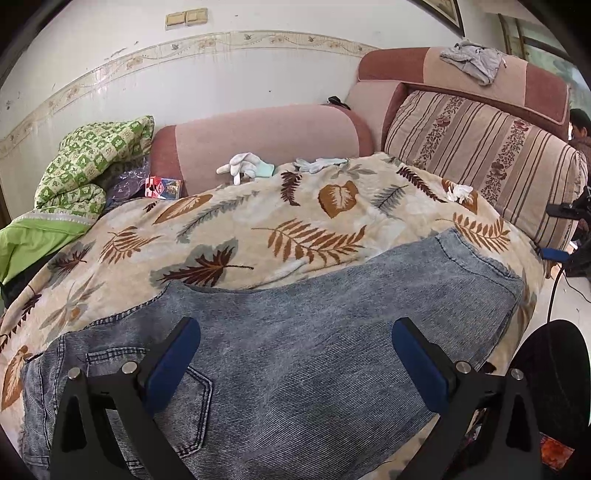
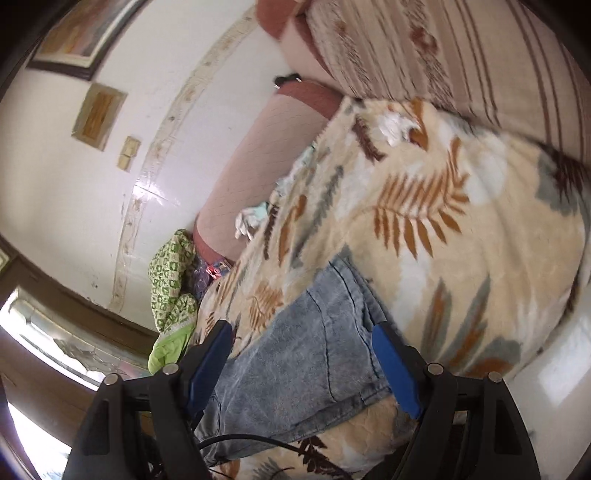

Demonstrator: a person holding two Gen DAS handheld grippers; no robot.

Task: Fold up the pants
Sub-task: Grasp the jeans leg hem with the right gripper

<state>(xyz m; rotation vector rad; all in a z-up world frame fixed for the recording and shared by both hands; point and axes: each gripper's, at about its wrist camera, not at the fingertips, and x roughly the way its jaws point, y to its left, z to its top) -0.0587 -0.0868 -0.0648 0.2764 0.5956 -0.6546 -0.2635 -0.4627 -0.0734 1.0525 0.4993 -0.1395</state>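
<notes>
Left claw (image 1: 295, 354) is spread wide open, both blue-padded fingers (image 1: 173, 362) pointing forward and angled slightly down, nothing pinched between them. Right claw (image 2: 303, 362) is parted too (a bit narrower than the left, by the look of it), and its camera view is rolled hard to one side, so that wrist seems tilted, though the blur makes it hard to judge.

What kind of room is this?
Probably a living room at home: jeans lie on a leaf-print blanket spread over a pink sofa, with a striped cushion and framed picture.
</notes>
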